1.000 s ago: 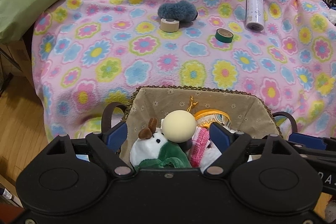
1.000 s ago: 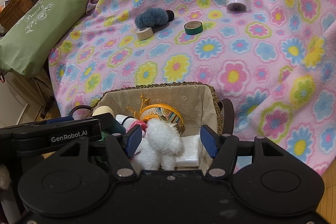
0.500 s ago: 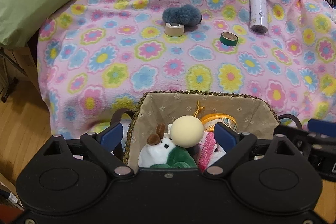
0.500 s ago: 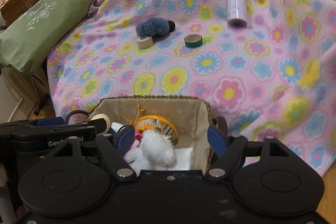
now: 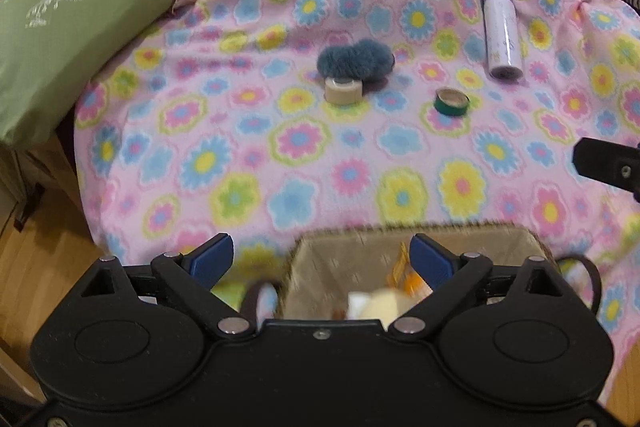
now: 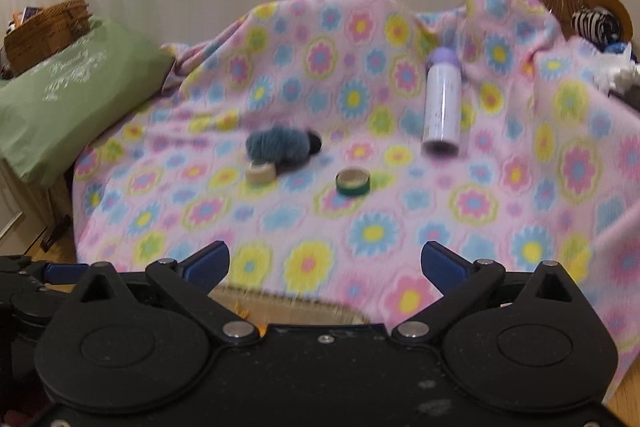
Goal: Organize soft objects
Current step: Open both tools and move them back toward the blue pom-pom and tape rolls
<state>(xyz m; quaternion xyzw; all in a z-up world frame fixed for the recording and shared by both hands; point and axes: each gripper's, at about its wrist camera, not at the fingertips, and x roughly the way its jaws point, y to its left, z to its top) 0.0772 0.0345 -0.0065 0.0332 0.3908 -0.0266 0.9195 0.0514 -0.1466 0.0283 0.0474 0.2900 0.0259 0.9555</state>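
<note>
A blue fluffy soft toy (image 5: 354, 61) lies on the flowered pink blanket (image 5: 248, 163), far ahead of both grippers; it also shows in the right wrist view (image 6: 280, 145). Near the bottom edge, a fabric-lined basket (image 5: 360, 233) holds soft toys, among them a cream ball (image 5: 384, 303). My left gripper (image 5: 322, 255) hangs over the basket's near left corner with its jaws opening and nothing gripped. My right gripper (image 6: 326, 263) is above the basket rim (image 6: 288, 303), its jaws opening wide and empty.
On the blanket are a beige tape roll (image 5: 342, 91), a green tape roll (image 5: 452, 101) and a purple-capped bottle (image 5: 502, 35). A green pillow (image 5: 60, 39) lies at the left with a wicker basket (image 6: 48, 31) behind it. Wooden floor shows lower left.
Both grippers have lifted and tilted up away from the basket. The right jaws have spread wide off the white plush, which stays in the basket. The left jaws have widened too.
</note>
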